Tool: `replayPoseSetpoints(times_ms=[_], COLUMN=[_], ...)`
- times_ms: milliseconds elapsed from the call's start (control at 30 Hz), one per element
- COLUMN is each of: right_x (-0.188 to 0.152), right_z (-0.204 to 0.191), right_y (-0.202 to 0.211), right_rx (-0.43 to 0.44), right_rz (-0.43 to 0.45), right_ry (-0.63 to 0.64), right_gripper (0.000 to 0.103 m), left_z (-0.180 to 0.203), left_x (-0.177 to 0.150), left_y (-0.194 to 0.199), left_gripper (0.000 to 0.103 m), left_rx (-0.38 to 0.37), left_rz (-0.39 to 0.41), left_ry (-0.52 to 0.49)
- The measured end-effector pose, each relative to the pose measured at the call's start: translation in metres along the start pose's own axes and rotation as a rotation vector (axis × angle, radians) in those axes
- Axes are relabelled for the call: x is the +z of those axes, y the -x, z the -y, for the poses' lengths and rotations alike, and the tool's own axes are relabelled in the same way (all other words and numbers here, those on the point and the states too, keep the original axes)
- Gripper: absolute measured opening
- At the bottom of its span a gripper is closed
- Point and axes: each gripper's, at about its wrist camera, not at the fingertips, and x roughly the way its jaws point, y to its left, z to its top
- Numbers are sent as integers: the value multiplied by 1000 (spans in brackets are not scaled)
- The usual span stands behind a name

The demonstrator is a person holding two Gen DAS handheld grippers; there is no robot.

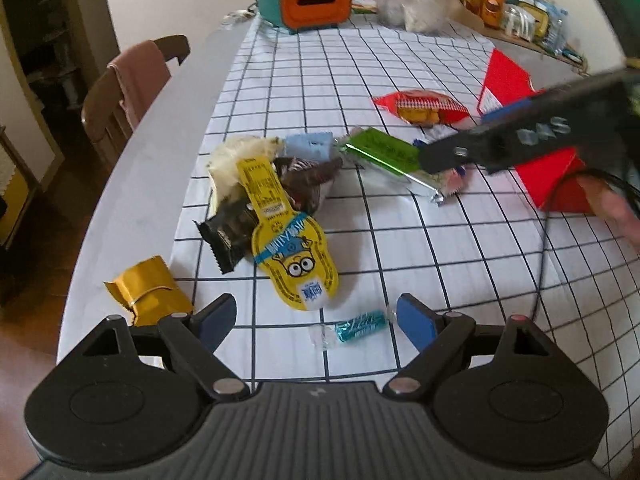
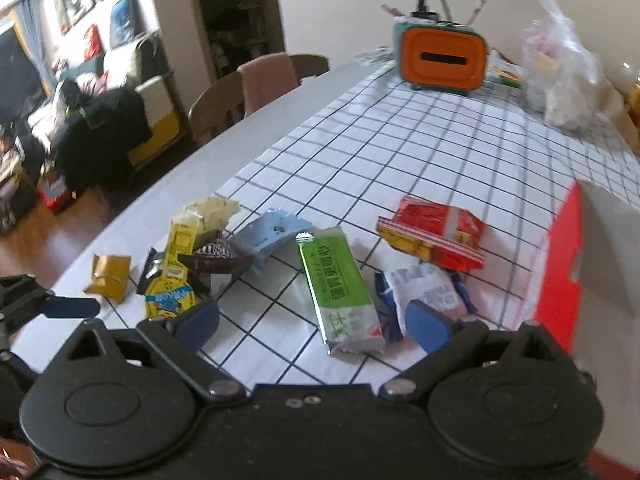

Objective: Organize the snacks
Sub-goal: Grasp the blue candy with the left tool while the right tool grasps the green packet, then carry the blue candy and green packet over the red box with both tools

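Note:
Snacks lie scattered on a checked cloth. My left gripper (image 1: 316, 322) is open and empty above a small teal wrapped candy (image 1: 357, 326), with a yellow Minions pack (image 1: 294, 254) and a black wrapper (image 1: 228, 236) just ahead and a gold packet (image 1: 146, 294) at the left. My right gripper (image 2: 312, 326) is open and empty, its fingers either side of a green bar (image 2: 340, 286). A white and blue packet (image 2: 424, 288) lies by its right finger. A red snack bag (image 2: 434, 238) lies beyond. The right gripper (image 1: 448, 156) also shows in the left wrist view over the green bar (image 1: 384, 152).
A red box (image 2: 560, 264) stands at the right. An orange and teal tissue box (image 2: 442, 58) and a clear plastic bag (image 2: 560, 68) stand at the far end. Jars (image 1: 490, 2) line the far right. A wooden chair (image 1: 120, 92) stands by the table's left edge (image 1: 132, 200).

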Motion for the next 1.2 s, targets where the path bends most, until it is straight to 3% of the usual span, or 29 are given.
replayPoseSetpoints(times_ms=[500,767,900,1033,1200], right_x=[22,22,19,17,13], right_z=[8,5,9,11,9], right_y=[-79,-93,-90,-87,-83], right_rx=[37,28,23,18,10], right_rz=[-105,-133,-114,-105,-100], right_ry=[105,132,103,89,63], right_gripper=[83,65,53,45,42], left_z=[13,16,18,27,33], left_x=[0,-1,-2,-7,-9], left_y=[-15,-28,-29,-30,-28], left_gripper=[88,87,68,56,33], left_rx=[-91,-128,-162,-180,-216], left_rz=[11,-14,-15,-12,-26], left_ry=[-223,-320,-379,-462,-480])
